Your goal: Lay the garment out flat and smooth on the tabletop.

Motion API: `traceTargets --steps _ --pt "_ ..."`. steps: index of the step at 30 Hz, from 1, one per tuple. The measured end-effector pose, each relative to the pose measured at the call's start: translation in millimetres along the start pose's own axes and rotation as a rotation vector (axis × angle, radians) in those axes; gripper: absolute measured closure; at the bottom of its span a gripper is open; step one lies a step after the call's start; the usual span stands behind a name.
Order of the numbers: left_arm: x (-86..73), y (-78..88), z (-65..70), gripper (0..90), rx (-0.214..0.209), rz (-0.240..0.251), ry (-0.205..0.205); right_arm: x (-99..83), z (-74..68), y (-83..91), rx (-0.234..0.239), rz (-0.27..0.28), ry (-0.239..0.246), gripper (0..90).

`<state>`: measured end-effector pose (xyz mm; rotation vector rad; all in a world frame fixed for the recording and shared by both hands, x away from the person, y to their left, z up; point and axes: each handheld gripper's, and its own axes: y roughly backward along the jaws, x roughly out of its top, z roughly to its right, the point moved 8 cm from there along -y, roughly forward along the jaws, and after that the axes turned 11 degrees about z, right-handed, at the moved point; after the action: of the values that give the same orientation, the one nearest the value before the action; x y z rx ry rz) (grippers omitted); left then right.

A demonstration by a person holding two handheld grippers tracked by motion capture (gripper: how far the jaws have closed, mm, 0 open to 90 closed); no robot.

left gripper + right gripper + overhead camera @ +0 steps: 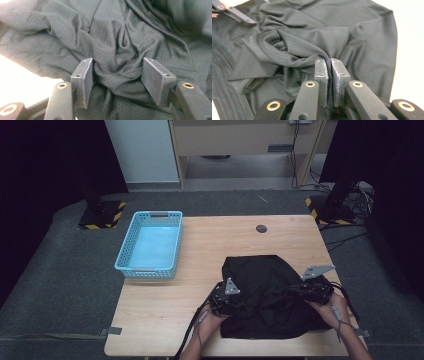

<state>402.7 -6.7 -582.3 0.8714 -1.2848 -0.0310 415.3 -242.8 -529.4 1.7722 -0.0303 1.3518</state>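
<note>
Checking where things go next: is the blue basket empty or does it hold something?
Empty. The high view shows the blue basket's bare floor; the black garment lies on the table.

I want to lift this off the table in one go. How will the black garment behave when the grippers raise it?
The black garment looks thin and floppy: it lies in soft folds, so it will probably sag between the grips. The right gripper is shut on one pinched ridge, so that side should follow. The left gripper stands open around a bunched fold; that side would likely stay behind.
</note>
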Motion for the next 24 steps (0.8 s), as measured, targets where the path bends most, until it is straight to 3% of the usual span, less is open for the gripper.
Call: traceTargets --steps 4,9,18,19,20,21,22,23,24 --pt "-0.4 0.5 -0.4 42.6 0.000 -0.001 -0.005 -5.8 14.0 12.6 -0.048 -0.008 -0.028 84.4" --pt "1.0 1.1 1.0 38.8 0.005 0.003 -0.021 -32.0 34.4 25.8 -0.105 -0.040 -0.076 84.5" --pt "12.7 -0.1 9.7 36.0 -0.041 0.070 -0.036 -59.9 52.7 31.0 -0.145 -0.064 -0.138 83.6" --pt "13.0 -1.1 11.1 35.6 -0.053 0.068 -0.040 -59.3 52.1 31.2 -0.139 -0.058 -0.137 80.5" --pt "13.6 -2.9 13.2 35.5 -0.061 0.069 -0.039 -53.5 48.9 32.9 -0.121 -0.032 -0.128 66.3" --pt "13.5 -4.3 14.3 35.5 -0.067 0.058 -0.053 -53.5 48.9 32.9 -0.121 -0.032 -0.128 66.3" --pt "13.7 -6.1 15.7 35.5 -0.071 0.053 -0.062 -45.5 43.9 34.4 -0.100 -0.015 -0.106 51.6" --pt "14.3 -8.0 17.1 35.5 -0.074 0.050 -0.065 -45.5 43.9 34.4 -0.100 -0.015 -0.106 51.6" --pt "15.2 -9.8 18.6 35.5 -0.079 0.051 -0.064 -41.8 41.0 34.9 -0.096 -0.011 -0.093 45.9"
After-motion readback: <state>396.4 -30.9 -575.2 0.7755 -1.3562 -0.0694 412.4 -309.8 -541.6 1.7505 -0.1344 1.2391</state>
